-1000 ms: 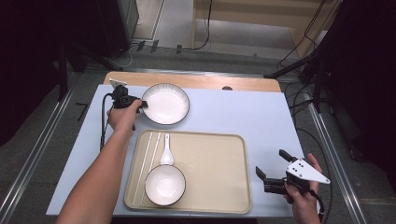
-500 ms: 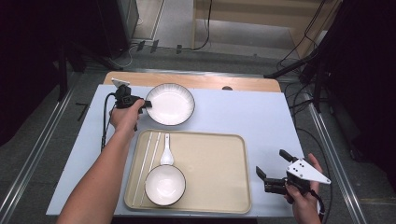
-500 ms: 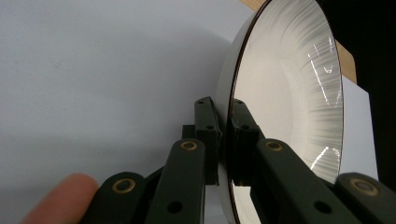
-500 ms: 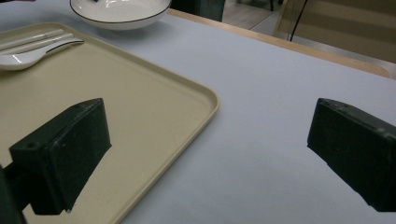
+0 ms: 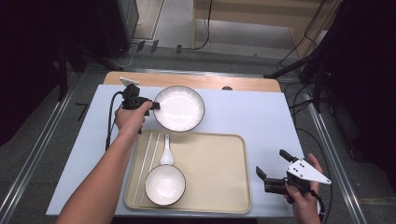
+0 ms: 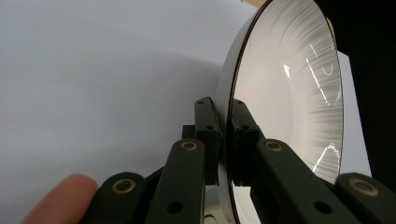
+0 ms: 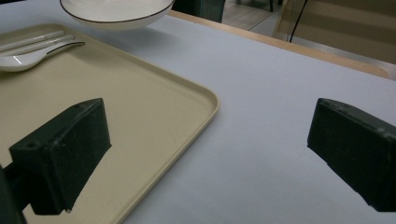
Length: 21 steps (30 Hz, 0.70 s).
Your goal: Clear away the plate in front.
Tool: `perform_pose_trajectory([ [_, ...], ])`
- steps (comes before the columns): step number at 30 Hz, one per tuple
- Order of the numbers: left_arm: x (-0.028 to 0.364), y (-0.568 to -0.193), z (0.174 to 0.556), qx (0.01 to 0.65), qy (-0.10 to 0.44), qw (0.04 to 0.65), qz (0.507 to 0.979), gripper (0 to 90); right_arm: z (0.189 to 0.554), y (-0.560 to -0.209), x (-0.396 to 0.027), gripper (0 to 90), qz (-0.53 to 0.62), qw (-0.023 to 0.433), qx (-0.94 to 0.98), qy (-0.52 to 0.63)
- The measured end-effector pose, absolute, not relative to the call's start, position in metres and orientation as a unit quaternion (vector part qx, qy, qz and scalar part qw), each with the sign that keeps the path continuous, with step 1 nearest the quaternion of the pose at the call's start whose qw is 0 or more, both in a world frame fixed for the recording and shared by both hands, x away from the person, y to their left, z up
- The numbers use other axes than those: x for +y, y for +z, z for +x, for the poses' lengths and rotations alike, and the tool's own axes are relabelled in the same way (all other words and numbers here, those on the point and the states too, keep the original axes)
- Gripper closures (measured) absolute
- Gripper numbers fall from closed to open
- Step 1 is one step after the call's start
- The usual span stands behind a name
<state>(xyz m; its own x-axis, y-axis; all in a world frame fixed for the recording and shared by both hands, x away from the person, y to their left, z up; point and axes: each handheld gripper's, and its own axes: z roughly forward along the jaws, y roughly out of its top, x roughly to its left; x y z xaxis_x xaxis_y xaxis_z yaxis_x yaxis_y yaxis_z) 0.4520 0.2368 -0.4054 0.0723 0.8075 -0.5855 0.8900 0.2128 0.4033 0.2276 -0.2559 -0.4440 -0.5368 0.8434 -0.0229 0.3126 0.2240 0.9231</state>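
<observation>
Plate, white with a dark rim, sits above the blue table cover just past the tray's far edge, pinched at its left rim by the left gripper. Jaws clamped tight on the rim, one pad above, one below. Likely glazed ceramic: stiff, slick, breakable, fairly heavy for an edge pinch, so it could pivot or slip; a deeper bite on the rim looks safer. Right gripper hovers near the tray's right corner, jaws wide apart, nothing between them. Left gripper view shows the pads biting the plate edge-on; the high view doesn't resolve that. Right gripper view shows the plate lifted, shadow beneath. On the tray: bowl, spoon, chopsticks.
</observation>
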Motion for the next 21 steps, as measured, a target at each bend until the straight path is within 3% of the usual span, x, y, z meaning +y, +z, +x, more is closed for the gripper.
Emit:
perform_pose_trajectory([
  [21, 0.207, -0.405, 0.413, 0.624, -0.096, 0.388, 0.671, 85.5, 0.227, -0.442, -0.253, 0.0, 0.395, 0.277, 0.729, 0.485],
])
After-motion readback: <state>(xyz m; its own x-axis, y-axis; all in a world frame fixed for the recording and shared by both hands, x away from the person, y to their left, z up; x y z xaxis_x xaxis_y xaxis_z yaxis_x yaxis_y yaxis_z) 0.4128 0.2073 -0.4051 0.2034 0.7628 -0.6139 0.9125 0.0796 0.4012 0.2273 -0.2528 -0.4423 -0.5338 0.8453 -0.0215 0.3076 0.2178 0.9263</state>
